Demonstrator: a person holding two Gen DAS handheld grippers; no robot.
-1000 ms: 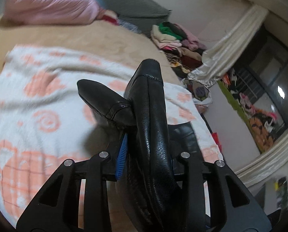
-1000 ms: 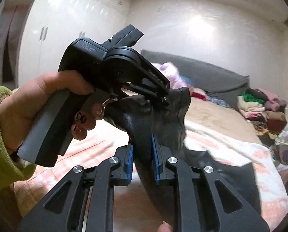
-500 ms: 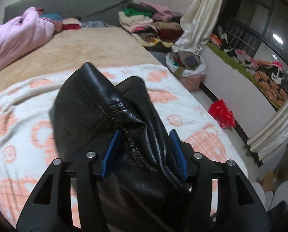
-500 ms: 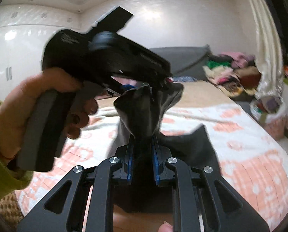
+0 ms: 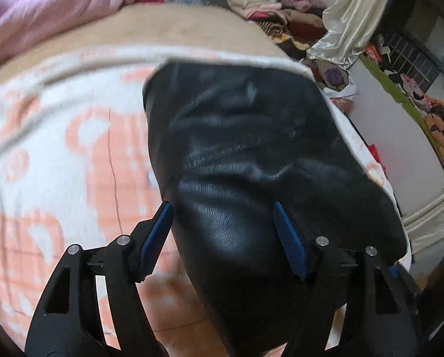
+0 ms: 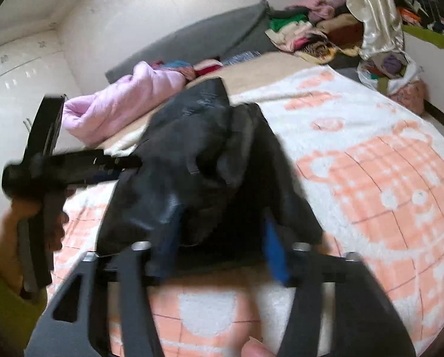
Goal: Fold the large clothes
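Observation:
A black leather garment (image 5: pixel 245 136) lies bunched on the white and orange blanket (image 5: pixel 73 154) of the bed. In the left wrist view it fills the gap of my left gripper (image 5: pixel 223 226), whose jaws are opening; the blue pads (image 5: pixel 159 232) stand at its sides without squeezing it. In the right wrist view, which is blurred, the garment (image 6: pixel 198 136) also sits between the jaws of my right gripper (image 6: pixel 219 238), which are opening too, with a dark gap beside the right pad (image 6: pixel 275 250). A hand in a green sleeve (image 6: pixel 31 220) holds the left gripper at the garment's left edge.
A pink quilt (image 6: pixel 126 101) lies at the head of the bed by the grey headboard (image 6: pixel 198 38). A pile of clothes (image 6: pixel 311 32), a cream curtain (image 5: pixel 347 20) and a bag of clothes (image 6: pixel 391 68) stand past the bed's right edge.
Both grippers have come down toward the bed with the garment, which was held up and now rests on the blanket. Both pairs of jaws have spread apart and no longer pinch it.

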